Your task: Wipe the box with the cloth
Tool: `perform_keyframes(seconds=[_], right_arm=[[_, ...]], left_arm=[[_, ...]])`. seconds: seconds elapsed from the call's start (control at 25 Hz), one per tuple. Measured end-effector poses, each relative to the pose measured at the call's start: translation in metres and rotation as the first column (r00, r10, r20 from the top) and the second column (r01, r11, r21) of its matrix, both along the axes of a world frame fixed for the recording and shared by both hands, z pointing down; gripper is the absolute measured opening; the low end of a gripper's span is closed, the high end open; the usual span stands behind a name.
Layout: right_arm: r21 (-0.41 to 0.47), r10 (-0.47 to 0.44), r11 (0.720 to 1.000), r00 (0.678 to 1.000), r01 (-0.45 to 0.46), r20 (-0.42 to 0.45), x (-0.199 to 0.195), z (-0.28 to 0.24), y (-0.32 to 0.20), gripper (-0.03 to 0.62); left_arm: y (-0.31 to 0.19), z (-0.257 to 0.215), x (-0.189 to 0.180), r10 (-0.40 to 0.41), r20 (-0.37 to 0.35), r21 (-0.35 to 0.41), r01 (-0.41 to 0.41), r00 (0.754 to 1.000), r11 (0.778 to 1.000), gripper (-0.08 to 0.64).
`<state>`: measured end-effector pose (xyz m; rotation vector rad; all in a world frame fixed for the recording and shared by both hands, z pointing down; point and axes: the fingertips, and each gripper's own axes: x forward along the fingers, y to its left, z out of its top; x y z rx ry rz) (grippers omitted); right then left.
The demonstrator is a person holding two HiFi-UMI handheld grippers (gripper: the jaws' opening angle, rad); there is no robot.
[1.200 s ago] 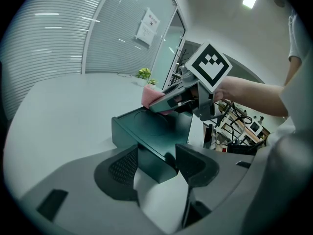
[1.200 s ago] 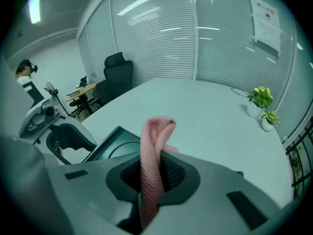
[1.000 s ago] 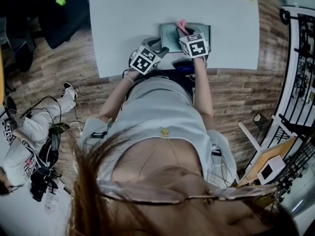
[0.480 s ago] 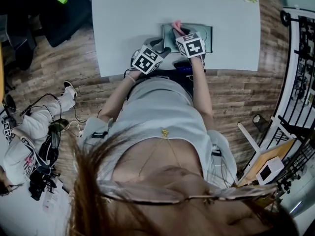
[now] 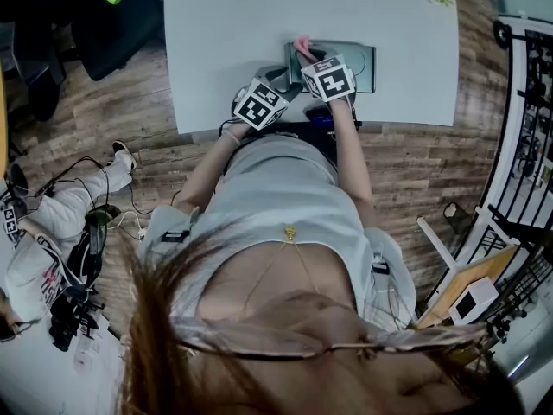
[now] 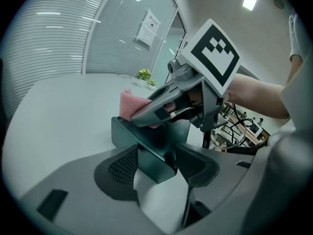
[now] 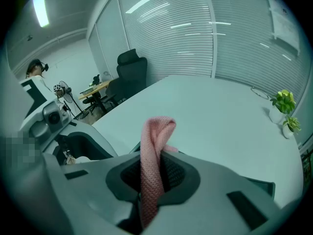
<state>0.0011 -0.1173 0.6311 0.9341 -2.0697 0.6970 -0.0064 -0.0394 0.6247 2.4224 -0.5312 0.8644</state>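
In the head view, the right gripper (image 5: 308,59) has slid toward nine o'clock across the top of the dark green box (image 5: 356,60), from around the box's middle to close by its nine o'clock end. The pink cloth (image 5: 301,45) pinched in its jaws has travelled along with it, and its marker cube now sits nearer the cube of the left gripper (image 5: 278,78)

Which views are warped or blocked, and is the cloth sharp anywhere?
Head view: blurred hair fills the bottom, box small. Left gripper view: bent edges, dark corners, box sharp. Right gripper view: same bending, cloth sharp, ceiling light glares top left.
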Motion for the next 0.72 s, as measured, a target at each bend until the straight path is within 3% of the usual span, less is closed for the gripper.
perform_keyframes(seconds=[0.28,0.72], right_arm=[[-0.010,-0.025,1.000,0.998,0.026,0.060,-0.016,-0.002,0.005,0.038],[0.043,-0.012,0.999,0.998,0.010,0.061,-0.018,-0.004,0.005,0.038]], left_arm=[[-0.002,0.001,0.000,-0.003,0.001,0.001,0.003,1.000,1.000,0.239],[0.004,-0.003,0.001,0.007,0.001,0.027,-0.007,1.000,1.000,0.250]])
